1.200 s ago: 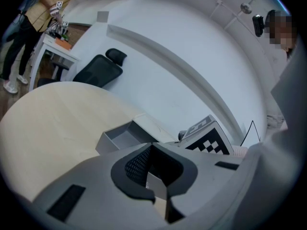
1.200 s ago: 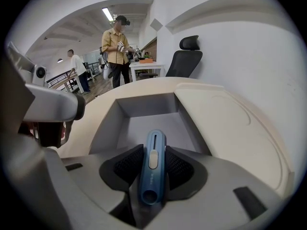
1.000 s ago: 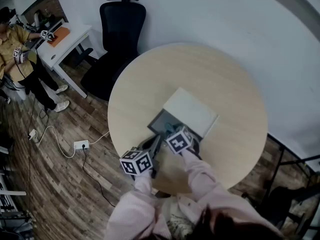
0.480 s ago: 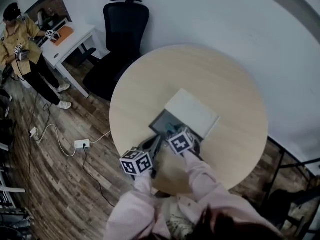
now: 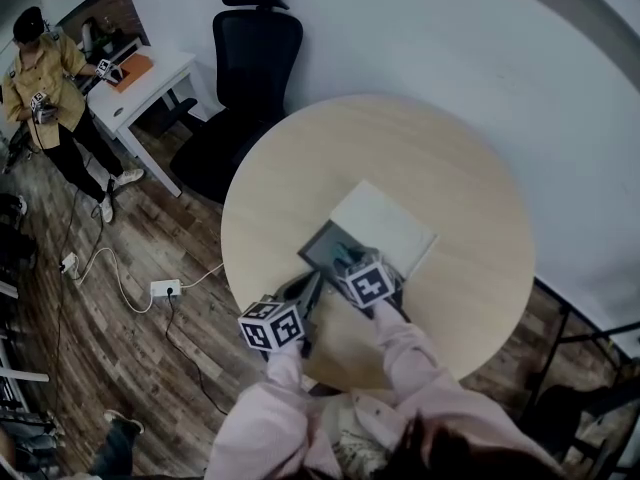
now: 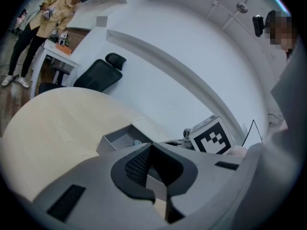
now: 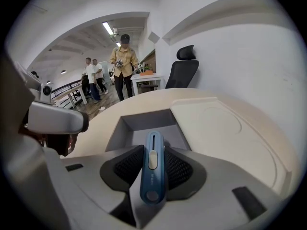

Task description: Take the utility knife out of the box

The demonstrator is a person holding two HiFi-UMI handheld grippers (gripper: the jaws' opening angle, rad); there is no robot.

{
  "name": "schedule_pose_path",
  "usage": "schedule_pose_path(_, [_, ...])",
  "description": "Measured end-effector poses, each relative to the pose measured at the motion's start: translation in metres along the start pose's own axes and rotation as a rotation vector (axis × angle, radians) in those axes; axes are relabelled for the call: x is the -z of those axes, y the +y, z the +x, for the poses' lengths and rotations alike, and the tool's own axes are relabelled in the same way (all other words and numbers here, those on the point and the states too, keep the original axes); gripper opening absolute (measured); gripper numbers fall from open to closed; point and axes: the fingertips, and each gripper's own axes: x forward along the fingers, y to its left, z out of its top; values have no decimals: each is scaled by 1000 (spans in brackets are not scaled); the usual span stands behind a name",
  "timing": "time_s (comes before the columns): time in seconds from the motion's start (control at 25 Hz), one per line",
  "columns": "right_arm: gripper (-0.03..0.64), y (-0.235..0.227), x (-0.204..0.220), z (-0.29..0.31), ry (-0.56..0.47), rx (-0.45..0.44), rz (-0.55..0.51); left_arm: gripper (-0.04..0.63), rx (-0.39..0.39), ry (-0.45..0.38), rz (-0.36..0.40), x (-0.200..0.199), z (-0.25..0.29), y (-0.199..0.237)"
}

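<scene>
Setting: round pale-wood table [image 5: 450, 168] against a white wall, plank floor. A black office chair [image 5: 250, 48] stands behind the table. A person [image 5: 45, 78] is at a white desk [image 5: 140, 83] in the upper left of the head view.

Utility knife [image 7: 152, 171]: blue body, pale slider on top. It is clamped across its middle by the right hand-held gripper [image 7: 153, 168], one ribbed pad on each flank. The long axis runs straight along the jaws, with the butt toward the camera and the nose pointing up the frame over the box.

Box [image 7: 144, 120]: grey, open, shallow. It sits directly ahead of and below the knife's nose. Nothing else can be made out inside it. Its lid [image 7: 225, 128] lies flat, touching the box on the right.

Left hand-held gripper [image 6: 149, 152]: jaw tips drawn together, parked at the box's near-left corner in the head view. Whether a sliver of box wall is nipped between the tips cannot be told.

Judgement: the grasp is done and the extraction is part-way through. The nose overlaps the box opening, so the knife does not read as clear of the rim. The right hand carries it, and the left is merely beside the box. The exit path should be up and back along the knife's own axis, away from the far wall. Dragging the nose across the near rim could shift the light box.
</scene>
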Motion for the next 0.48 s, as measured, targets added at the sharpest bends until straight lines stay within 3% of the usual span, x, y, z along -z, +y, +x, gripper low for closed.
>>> schedule_pose_path(0.28, [137, 5, -13, -14, -80, -42, 18, 1, -3, -13, 14, -3, -4, -5])
schedule_pose_path(0.48, [137, -7, -10, -22, -118, -25, 22, 0, -4, -20, 37, -6, -5, -11])
